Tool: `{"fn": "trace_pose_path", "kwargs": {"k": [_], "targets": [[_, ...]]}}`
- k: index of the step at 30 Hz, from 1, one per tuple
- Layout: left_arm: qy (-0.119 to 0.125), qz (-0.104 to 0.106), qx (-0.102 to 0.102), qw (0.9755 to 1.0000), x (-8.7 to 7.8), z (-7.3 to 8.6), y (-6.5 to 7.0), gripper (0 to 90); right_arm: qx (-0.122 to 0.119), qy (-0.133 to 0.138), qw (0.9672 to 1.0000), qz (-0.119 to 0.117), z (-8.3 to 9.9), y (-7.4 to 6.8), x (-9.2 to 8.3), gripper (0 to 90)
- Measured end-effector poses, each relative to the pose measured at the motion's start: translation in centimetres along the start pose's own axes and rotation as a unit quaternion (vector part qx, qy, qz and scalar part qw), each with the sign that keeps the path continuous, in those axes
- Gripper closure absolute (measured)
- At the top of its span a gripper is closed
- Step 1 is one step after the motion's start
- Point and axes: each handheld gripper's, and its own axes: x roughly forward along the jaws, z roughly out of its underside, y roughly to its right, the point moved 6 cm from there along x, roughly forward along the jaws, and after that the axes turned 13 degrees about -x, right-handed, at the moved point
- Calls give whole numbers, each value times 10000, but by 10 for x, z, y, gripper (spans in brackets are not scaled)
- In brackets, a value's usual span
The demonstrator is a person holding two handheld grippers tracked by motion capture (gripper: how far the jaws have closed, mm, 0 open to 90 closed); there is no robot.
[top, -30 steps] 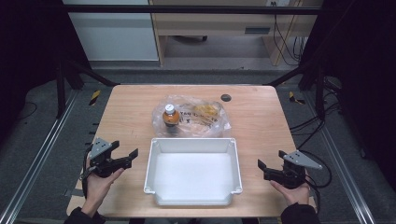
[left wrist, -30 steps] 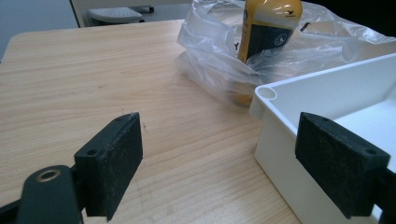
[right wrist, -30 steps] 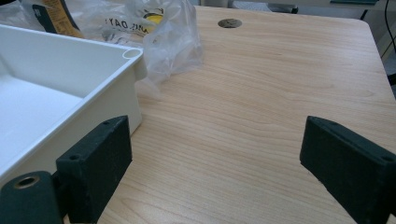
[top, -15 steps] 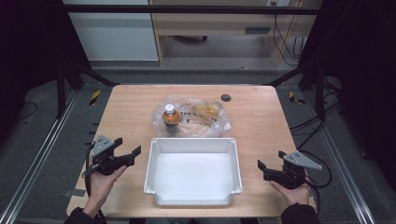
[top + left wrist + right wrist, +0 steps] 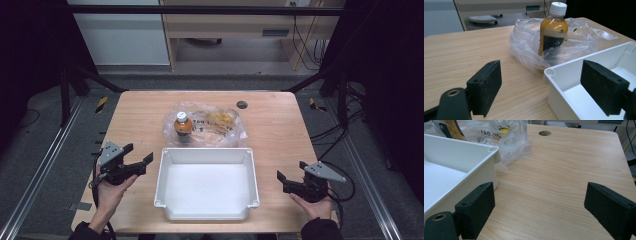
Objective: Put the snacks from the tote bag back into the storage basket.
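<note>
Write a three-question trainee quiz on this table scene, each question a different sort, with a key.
1. True or false: the bottle lies flat inside the white tub.
2. Multiple choice: the left gripper is (A) shut on the bottle, (B) open beside the tub, (C) inside the plastic bag.
3. Fill in: the right gripper is open and holds ____.

Key: 1 false, it stands upright in the bag behind the tub. 2 B. 3 nothing.

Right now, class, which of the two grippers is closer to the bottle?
The left gripper. It sits beside the tray's left edge, on the bottle's side of the table; the right gripper is past the tray's right edge, farther away.
</note>
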Motion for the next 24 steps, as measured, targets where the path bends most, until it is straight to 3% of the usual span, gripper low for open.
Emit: {"fn": "trace_pose_path", "kwargs": {"k": [13,24], "targets": [[24,54,62,10000,2,-10,5,166,30,-12,10000,-25,0,-1,0,99],[139,156,134,9997,7,-28,14,174,92,23,10000,1,-1,1,-1,99]]}}
